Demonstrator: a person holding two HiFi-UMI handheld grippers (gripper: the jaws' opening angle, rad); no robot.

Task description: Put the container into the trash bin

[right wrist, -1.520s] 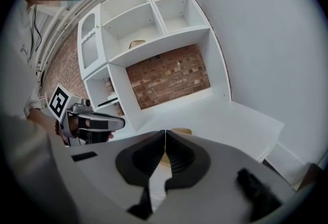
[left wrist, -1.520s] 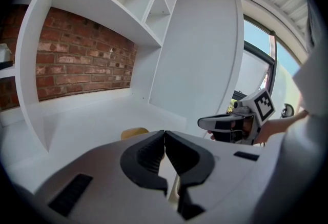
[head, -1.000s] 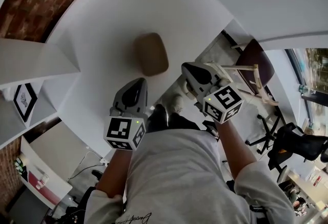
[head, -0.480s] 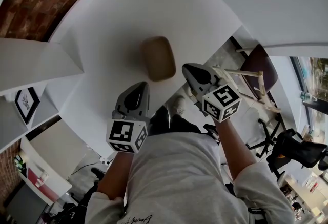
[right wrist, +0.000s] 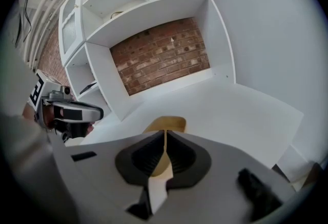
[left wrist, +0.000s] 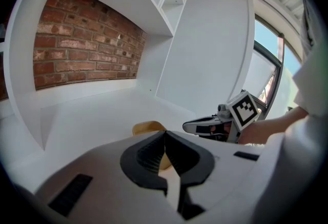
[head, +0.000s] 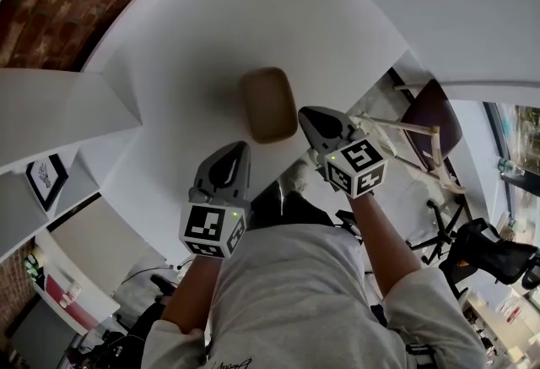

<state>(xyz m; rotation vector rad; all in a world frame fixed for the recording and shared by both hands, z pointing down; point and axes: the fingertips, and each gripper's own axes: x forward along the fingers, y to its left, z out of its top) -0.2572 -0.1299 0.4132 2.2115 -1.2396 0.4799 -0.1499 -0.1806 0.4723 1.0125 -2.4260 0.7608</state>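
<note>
Approach step: my left tongs [head: 237, 148] and right tongs [head: 306, 115], closed and empty, face the tan rounded pulp container [head: 268, 104] just ahead; opening likely comes next.

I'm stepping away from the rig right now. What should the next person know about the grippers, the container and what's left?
Left gripper: jaws together, empty, short of the container.
Right gripper: jaws together, empty, also short of it.
Container: lies on the white table, just ahead of both grippers, untouched.
Trash bin: in none of the views.
Done: nothing yet.
Left: open the jaws, grasp the container, find the bin and drop it in.
</note>
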